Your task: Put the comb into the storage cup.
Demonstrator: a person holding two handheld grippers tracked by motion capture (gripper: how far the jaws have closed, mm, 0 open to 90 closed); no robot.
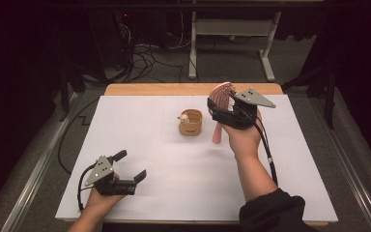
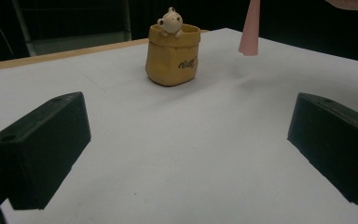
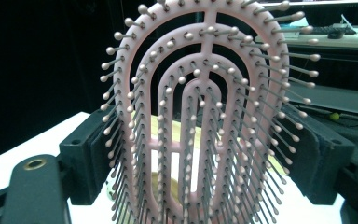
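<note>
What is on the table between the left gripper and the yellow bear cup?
Nothing: in the left gripper view, bare white table runs from the open left gripper to the yellow bear cup.

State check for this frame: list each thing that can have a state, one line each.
Pink hairbrush: clamped by its head in the right gripper, lifted, handle hanging down beside the holder.
Yellow sack-shaped holder: upright on the white table, small bear figure at its rim.
Right gripper: shut on the hairbrush.
Left gripper: open, holding nothing.
</note>
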